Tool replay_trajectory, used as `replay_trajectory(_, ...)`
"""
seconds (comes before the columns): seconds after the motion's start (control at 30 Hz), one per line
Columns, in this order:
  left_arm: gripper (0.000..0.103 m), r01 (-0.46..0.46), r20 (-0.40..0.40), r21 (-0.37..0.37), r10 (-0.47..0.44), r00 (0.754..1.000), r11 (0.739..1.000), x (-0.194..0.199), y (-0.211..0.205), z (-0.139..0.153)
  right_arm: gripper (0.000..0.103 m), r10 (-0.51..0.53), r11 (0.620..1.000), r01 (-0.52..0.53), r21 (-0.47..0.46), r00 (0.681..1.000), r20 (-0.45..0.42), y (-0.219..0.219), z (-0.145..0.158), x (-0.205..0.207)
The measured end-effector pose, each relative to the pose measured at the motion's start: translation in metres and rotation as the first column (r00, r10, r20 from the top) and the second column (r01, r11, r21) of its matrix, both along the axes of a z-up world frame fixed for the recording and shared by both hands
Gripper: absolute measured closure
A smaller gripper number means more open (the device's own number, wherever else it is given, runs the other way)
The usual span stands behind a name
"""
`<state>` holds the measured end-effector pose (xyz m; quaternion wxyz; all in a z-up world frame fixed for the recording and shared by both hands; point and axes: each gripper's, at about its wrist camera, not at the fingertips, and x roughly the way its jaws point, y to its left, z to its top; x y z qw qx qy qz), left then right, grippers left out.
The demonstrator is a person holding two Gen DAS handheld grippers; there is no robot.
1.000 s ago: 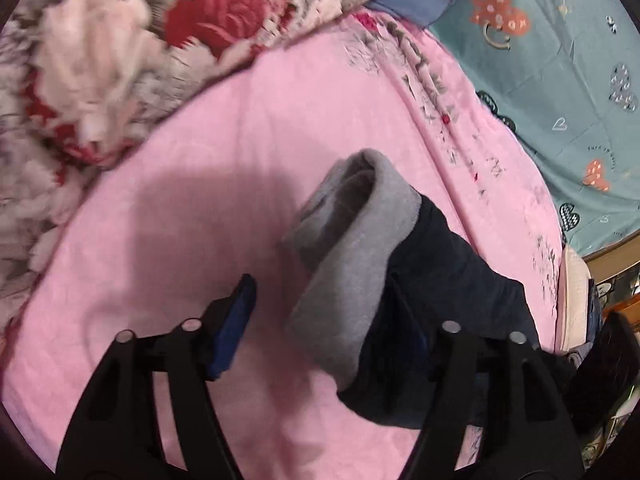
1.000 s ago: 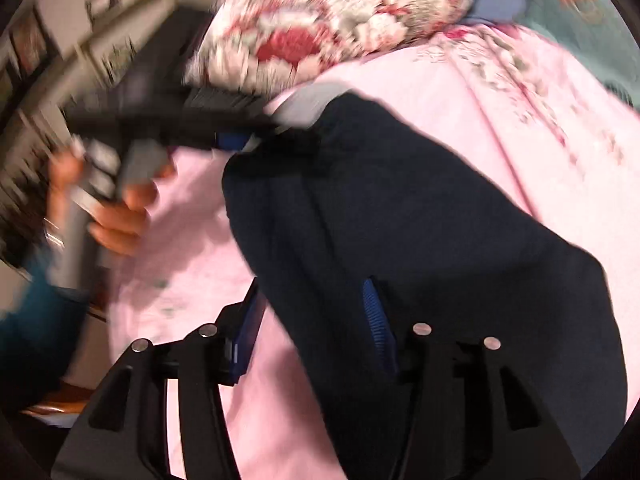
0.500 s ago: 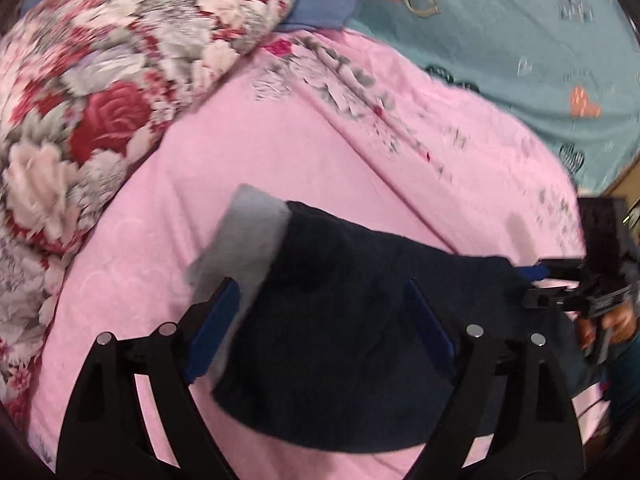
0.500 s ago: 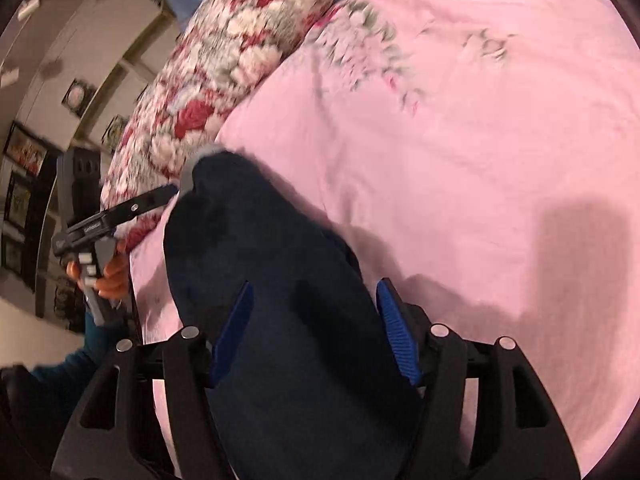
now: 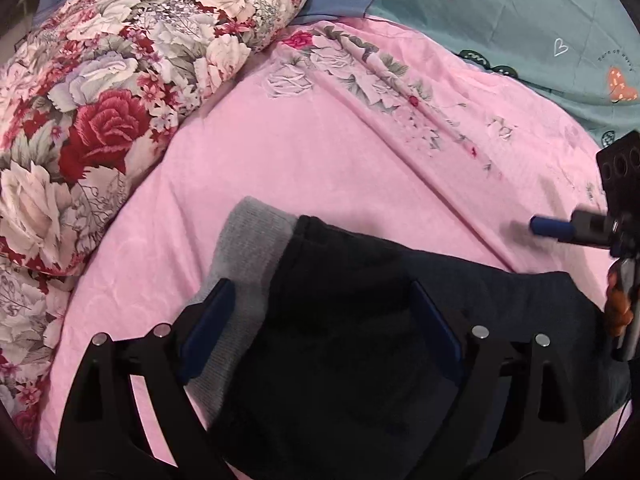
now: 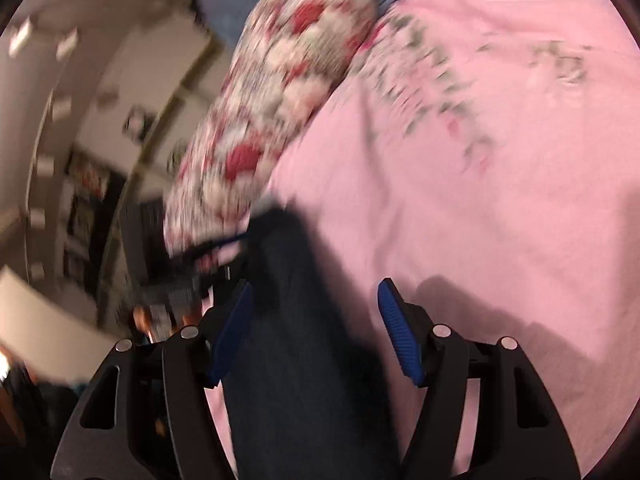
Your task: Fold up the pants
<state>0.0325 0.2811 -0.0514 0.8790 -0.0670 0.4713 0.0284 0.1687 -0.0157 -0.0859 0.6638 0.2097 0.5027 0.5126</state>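
Observation:
The dark navy pants [image 5: 360, 320] lie folded on the pink bedspread [image 5: 320, 152], with their grey waistband [image 5: 248, 264] sticking out at the left. My left gripper [image 5: 320, 324] is open and hovers over the pants, one blue pad over the grey band and one over the dark cloth. My right gripper [image 6: 314, 328] is open above the pants [image 6: 304, 360] in the blurred right wrist view. It also shows at the right edge of the left wrist view [image 5: 560, 230], off the pants.
A rolled floral quilt [image 5: 120, 92] lies along the left of the bed and shows in the right wrist view [image 6: 280, 92]. A teal patterned sheet [image 5: 520, 12] covers the far right. Beyond the bed's left side are a wall and shelves [image 6: 88, 160].
Both grippers have let go of the pants, which now lie flat on the bed. The left gripper pulled back above them. The right gripper swung away; its view is blurred.

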Motion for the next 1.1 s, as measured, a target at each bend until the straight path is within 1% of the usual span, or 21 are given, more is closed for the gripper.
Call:
replay_trajectory(0.1, 0.013, 0.005, 0.033, -0.024, -0.004, 0.999, 1.0, -0.006, 0.003, 0.008, 0.037, -0.038, 0.999, 0.037, -0.009, 0.999, -0.01, -0.01, 0.013, -0.006)
replay_trajectory(0.17, 0.013, 0.014, 0.069, -0.044, -0.011, 0.998, 0.999, -0.01, 0.004, 0.014, 0.036, -0.016, 1.0, 0.015, 0.002, 1.0, 0.014, -0.013, 0.024, -0.025)
replay_trajectory(0.23, 0.012, 0.02, 0.076, -0.062, -0.016, 0.997, 0.998, -0.008, 0.002, 0.013, 0.032, 0.01, 1.0, -0.011, 0.012, 0.999, 0.039, -0.017, 0.03, -0.05)
replay_trajectory(0.3, 0.01, 0.017, 0.064, -0.041, -0.015, 0.998, 0.999, -0.001, -0.002, 0.005, 0.029, 0.025, 0.999, -0.025, 0.041, 1.0, 0.01, -0.012, 0.026, -0.07)
replay_trajectory(0.33, 0.01, 0.007, 0.05, -0.013, -0.006, 0.999, 1.0, 0.004, -0.005, -0.001, 0.029, 0.01, 1.0, -0.01, -0.009, 1.0, -0.002, -0.006, 0.018, -0.077)
replay_trajectory(0.4, 0.01, -0.006, 0.033, 0.033, 0.005, 0.999, 0.999, 0.011, -0.007, -0.01, 0.03, -0.049, 0.986, 0.052, -0.156, 0.999, 0.023, 0.004, 0.003, -0.074)
replay_trajectory(0.43, 0.01, -0.008, 0.028, 0.051, 0.007, 1.0, 0.999, 0.013, -0.008, -0.012, 0.036, -0.075, 0.976, 0.083, -0.2, 0.996, 0.048, 0.002, -0.006, -0.071)
replay_trajectory(0.47, 0.01, -0.01, 0.021, 0.058, 0.009, 1.0, 0.998, 0.012, -0.008, -0.011, 0.045, -0.098, 0.976, 0.105, -0.19, 0.994, 0.046, -0.002, -0.006, -0.07)
replay_trajectory(0.53, 0.01, -0.011, 0.031, 0.056, 0.009, 0.999, 0.998, 0.006, -0.007, -0.004, 0.047, -0.184, 0.97, 0.185, -0.159, 0.983, 0.021, -0.021, 0.003, -0.071)
replay_trajectory(0.57, 0.01, -0.006, 0.039, 0.044, 0.004, 0.999, 0.999, 0.001, -0.006, 0.002, 0.043, -0.255, 0.952, 0.261, -0.161, 0.965, 0.057, -0.04, 0.016, -0.077)
replay_trajectory(0.6, 0.01, -0.001, 0.044, 0.032, 0.0, 0.999, 0.999, -0.003, -0.005, 0.006, 0.035, -0.293, 0.94, 0.305, -0.154, 0.951, 0.095, -0.057, 0.028, -0.083)
replay_trajectory(0.67, 0.01, 0.029, 0.066, -0.002, -0.028, 0.997, 1.0, -0.012, -0.009, 0.016, 0.033, -0.355, 0.92, 0.373, -0.118, 0.923, 0.147, -0.107, 0.053, -0.107)
replay_trajectory(0.7, 0.01, 0.049, 0.076, -0.009, -0.048, 0.996, 0.999, -0.016, -0.015, 0.02, 0.032, -0.406, 0.9, 0.424, -0.099, 0.9, 0.155, -0.141, 0.064, -0.125)
replay_trajectory(0.73, 0.01, 0.073, 0.083, -0.014, -0.072, 0.994, 0.997, -0.02, -0.022, 0.024, 0.03, -0.444, 0.884, 0.46, -0.084, 0.882, 0.158, -0.163, 0.07, -0.137)
replay_trajectory(0.77, 0.01, 0.098, 0.087, -0.018, -0.096, 0.992, 0.995, -0.022, -0.031, 0.025, 0.026, -0.513, 0.846, 0.528, -0.067, 0.843, 0.162, -0.202, 0.078, -0.16)
replay_trajectory(0.83, 0.01, 0.168, 0.091, -0.024, -0.165, 0.982, 0.985, -0.026, -0.053, 0.027, 0.023, -0.621, 0.765, 0.639, -0.079, 0.765, 0.171, -0.263, 0.084, -0.201)
replay_trajectory(0.9, 0.01, 0.244, 0.085, -0.021, -0.241, 0.967, 0.97, -0.029, -0.08, 0.026, 0.021, -0.712, 0.675, 0.731, -0.098, 0.681, 0.172, -0.31, 0.083, -0.237)
replay_trajectory(0.93, 0.01, 0.278, 0.082, -0.018, -0.275, 0.958, 0.961, -0.031, -0.093, 0.024, 0.021, -0.756, 0.627, 0.772, -0.1, 0.635, 0.159, -0.332, 0.078, -0.255)
replay_trajectory(1.0, 0.01, 0.359, 0.062, 0.008, -0.359, 0.931, 0.933, -0.038, -0.125, 0.017, 0.021, -0.842, 0.525, 0.846, -0.097, 0.533, 0.085, -0.377, 0.062, -0.3)
replay_trajectory(1.03, 0.01, 0.38, 0.054, 0.021, -0.381, 0.923, 0.925, -0.041, -0.134, 0.014, 0.021, -0.866, 0.49, 0.866, -0.1, 0.496, 0.054, -0.393, 0.051, -0.315)
replay_trajectory(1.1, 0.01, 0.426, 0.044, 0.058, -0.429, 0.902, 0.903, -0.05, -0.156, 0.006, 0.021, -0.892, 0.447, 0.887, -0.114, 0.451, 0.015, -0.411, 0.032, -0.341)
